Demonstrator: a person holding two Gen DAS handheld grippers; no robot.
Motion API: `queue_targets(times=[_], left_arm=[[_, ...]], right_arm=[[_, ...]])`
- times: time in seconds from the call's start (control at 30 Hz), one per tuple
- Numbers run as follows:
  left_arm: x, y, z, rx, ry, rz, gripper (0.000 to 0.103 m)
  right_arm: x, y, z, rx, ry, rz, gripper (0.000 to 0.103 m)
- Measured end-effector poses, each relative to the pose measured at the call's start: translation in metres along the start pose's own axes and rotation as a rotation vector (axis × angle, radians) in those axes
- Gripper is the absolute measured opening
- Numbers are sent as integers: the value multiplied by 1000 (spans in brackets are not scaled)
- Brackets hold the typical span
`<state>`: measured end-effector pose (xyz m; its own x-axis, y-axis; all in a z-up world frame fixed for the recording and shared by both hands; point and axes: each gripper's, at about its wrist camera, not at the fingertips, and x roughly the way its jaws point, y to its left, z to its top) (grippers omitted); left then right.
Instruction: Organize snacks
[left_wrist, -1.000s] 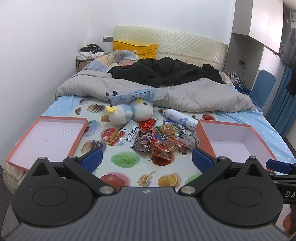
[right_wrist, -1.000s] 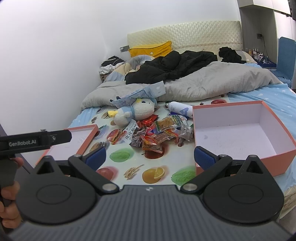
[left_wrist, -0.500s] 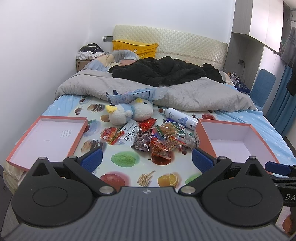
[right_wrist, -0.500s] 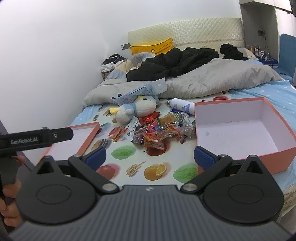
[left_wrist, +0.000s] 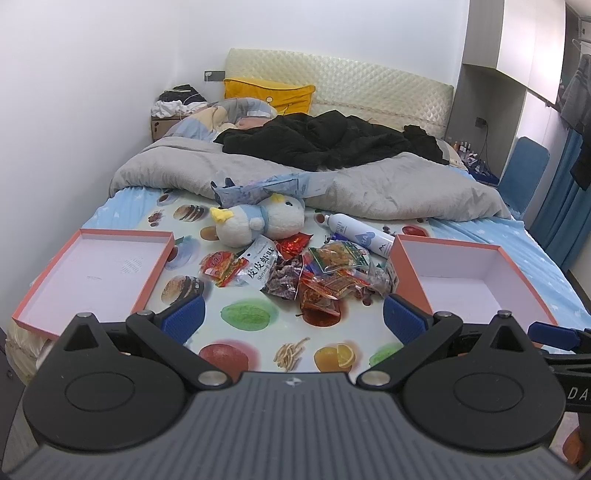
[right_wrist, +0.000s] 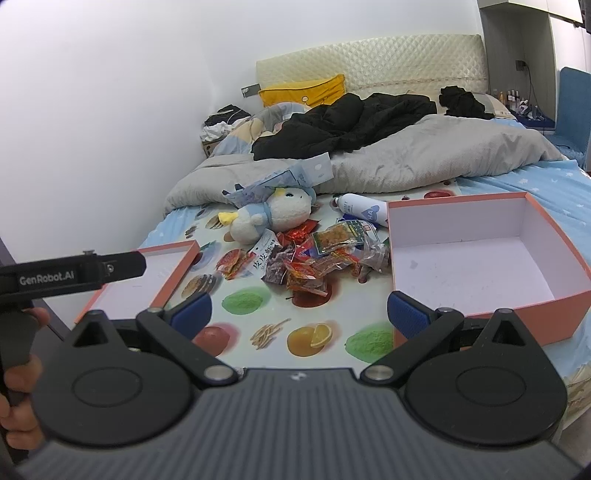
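Observation:
A pile of snack packets (left_wrist: 310, 269) lies mid-bed on a fruit-print sheet; it also shows in the right wrist view (right_wrist: 314, 258). An orange box with a white inside (left_wrist: 476, 266) stands to its right, and shows in the right wrist view (right_wrist: 491, 314). A shallow orange lid (left_wrist: 48, 291) lies to the left, and shows in the right wrist view (right_wrist: 173, 273). My left gripper (left_wrist: 293, 319) is open and empty, short of the pile. My right gripper (right_wrist: 299, 314) is open and empty, near the box's front corner.
A plush bird (left_wrist: 258, 221) and a white spray bottle (left_wrist: 358, 230) lie just behind the snacks. A grey duvet (left_wrist: 369, 184) and black clothes (left_wrist: 325, 144) cover the far half of the bed. A wall runs along the left; a blue chair (left_wrist: 524, 173) stands right.
The right gripper has moved slightly forward and left toward the pile. The left gripper has barely moved. Both stay open.

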<state>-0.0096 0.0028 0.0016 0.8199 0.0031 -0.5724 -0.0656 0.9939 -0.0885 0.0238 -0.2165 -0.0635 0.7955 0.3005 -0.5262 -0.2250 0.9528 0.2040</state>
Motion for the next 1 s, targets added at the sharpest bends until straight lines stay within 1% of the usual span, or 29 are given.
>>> queue_targets(times=[0.13,0.3,0.43,0.63,0.73,0.87,1.0], left_arm=[[-1,-1,-3,1,4,-2,103],[1,0,-6,-1,16,-2,103],[7,1,-5,-3,25,-5,103],[14,-1,-9,6,49,-13,103],[17,0,-10,0,55,-16,103],[20,1,-11,-7,51,-26,103],[31,1,-11,-8,79,-37,103]], right_arm=[[-1,-1,-3,12,3,23,103],[-1,0,-3,18,3,13,103],[2,-4,-3,44,16,40,103],[4,-5,-6,55,22,32,103],[5,-3,-6,44,14,20,103],[5,0,-7,36,5,27,103],[6,1,-9,11,-10,6,103]])
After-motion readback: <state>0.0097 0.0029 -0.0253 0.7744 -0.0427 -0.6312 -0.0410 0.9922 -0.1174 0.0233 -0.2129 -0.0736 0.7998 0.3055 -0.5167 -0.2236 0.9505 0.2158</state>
